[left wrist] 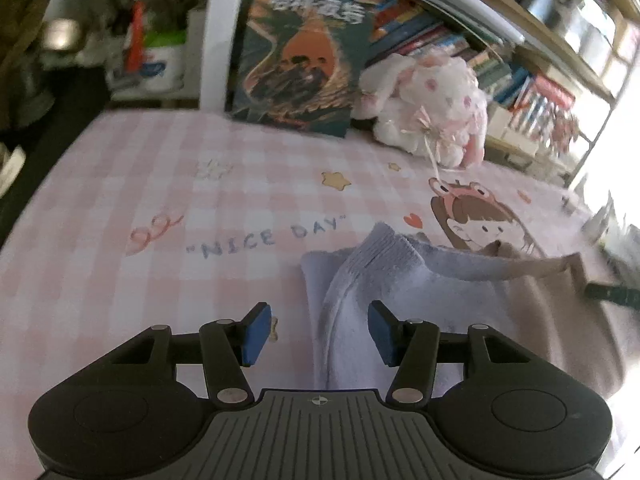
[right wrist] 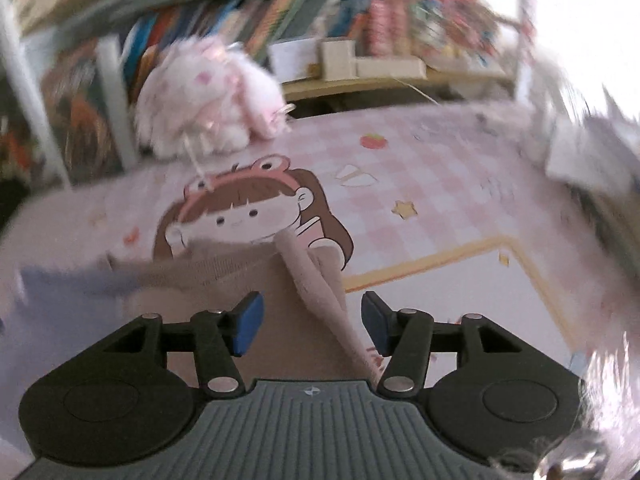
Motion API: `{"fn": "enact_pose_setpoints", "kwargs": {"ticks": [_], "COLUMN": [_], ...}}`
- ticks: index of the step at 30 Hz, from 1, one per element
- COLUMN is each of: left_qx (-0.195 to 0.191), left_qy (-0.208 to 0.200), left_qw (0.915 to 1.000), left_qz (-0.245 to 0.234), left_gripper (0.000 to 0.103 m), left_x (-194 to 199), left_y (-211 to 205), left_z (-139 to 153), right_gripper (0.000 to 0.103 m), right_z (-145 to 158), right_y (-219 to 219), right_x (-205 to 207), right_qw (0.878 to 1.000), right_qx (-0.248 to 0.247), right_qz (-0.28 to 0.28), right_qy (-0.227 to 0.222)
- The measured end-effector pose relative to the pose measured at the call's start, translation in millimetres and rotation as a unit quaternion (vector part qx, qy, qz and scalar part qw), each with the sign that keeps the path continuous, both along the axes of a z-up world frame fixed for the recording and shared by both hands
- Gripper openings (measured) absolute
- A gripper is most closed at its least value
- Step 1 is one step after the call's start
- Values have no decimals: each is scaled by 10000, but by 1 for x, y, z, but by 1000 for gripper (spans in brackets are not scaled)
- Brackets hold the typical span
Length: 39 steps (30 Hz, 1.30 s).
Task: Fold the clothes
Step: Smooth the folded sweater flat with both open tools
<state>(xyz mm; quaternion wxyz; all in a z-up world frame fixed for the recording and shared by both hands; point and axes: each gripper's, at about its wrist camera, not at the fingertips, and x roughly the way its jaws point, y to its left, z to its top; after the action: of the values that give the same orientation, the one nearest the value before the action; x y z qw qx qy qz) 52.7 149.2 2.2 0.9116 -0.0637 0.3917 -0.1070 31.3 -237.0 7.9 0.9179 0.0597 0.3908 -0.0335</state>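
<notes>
Left wrist view: the left gripper [left wrist: 319,334] is spread apart, empty, over the lavender garment [left wrist: 360,300] at lower centre-right on the pink cloth [left wrist: 160,200].

Right wrist view: the right gripper [right wrist: 312,324] is likewise apart above the beige garment [right wrist: 288,320], lower centre.

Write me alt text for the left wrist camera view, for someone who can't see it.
An open left gripper hovers over a lavender and beige garment lying on a pink checked cloth printed with "NICE DAY". Behind stand a plush bunny, a dark poster and blurred bookshelves.
</notes>
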Motion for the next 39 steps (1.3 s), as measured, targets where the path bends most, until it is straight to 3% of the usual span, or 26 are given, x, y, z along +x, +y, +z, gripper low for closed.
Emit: {"fn": "enact_pose_setpoints", "kwargs": {"ticks": [5, 6, 7, 8, 9, 10, 13, 15, 17, 19, 23, 24, 27, 30, 33, 34, 39], "left_qx": [431, 516, 574, 596, 552, 366, -387, -449, -461, -385, -388, -405, -333, -247, -321, -352, -355], "left_qy": [-207, -243, -234, -162, -137, -200, -333, -80, 304, 208, 231, 248, 260, -42, -229, -278, -455], "left_qw": [9979, 9970, 9962, 9957, 9958, 9971, 9985, 9990, 9983, 9989, 9985, 9983, 9975, 9974, 9970, 9967, 9952], "left_qz": [-431, -522, -611, -697, -719, -638, -191, 40, 163, 181, 316, 342, 564, 670, 666, 680, 787], "left_gripper": [51, 46, 21, 7, 4, 4, 4, 4, 4, 5, 14, 15, 33, 33, 34, 37, 42], "left_x": [21, 26, 30, 32, 34, 32, 28, 37, 50, 51, 52, 52, 49, 38, 23, 17, -12], "left_y": [-24, -29, -33, -36, -37, -33, -8, 2, 5, 2, 2, 4, 9, 12, 14, 15, 5], "left_z": [-5, -6, -8, -11, -11, -7, 4, -7, -27, -31, -31, -30, -23, -8, 6, 10, 20], "right_gripper": [44, 40, 35, 32, 18, 5, 5, 5, 5, 5, 5, 6, 11, 30, 42, 51, 71], "right_z": [-8, -9, -10, -11, -12, -11, -2, 5, -5, -21, -39, -38, -33, -21, -9, -8, -5], "right_y": [5, 4, 4, 4, 3, 2, -11, -25, -26, -21, -14, -13, -13, -13, -13, -12, -7], "right_x": [17, 21, 25, 28, 31, 33, 31, 29, 40, 53, 64, 65, 64, 55, 41, 36, 9], "right_qw": [9995, 9994, 9993, 9993, 9994, 9998, 9985, 9932, 9961, 9984, 9996, 9996, 9997, 9998, 9996, 9997, 9992], "right_qx": [-313, -335, -356, -377, -332, -202, 520, 1075, 811, 539, 234, 221, 158, 135, 130, 87, -127], "right_qz": [44, 32, 20, 8, 22, 69, 8, -240, -251, -144, -115, -123, -136, -124, -4, 42, 271], "right_qy": [-50, -61, -72, -83, -75, -44, -164, -383, -250, 37, 133, 148, 145, -65, -238, -242, -263]}}
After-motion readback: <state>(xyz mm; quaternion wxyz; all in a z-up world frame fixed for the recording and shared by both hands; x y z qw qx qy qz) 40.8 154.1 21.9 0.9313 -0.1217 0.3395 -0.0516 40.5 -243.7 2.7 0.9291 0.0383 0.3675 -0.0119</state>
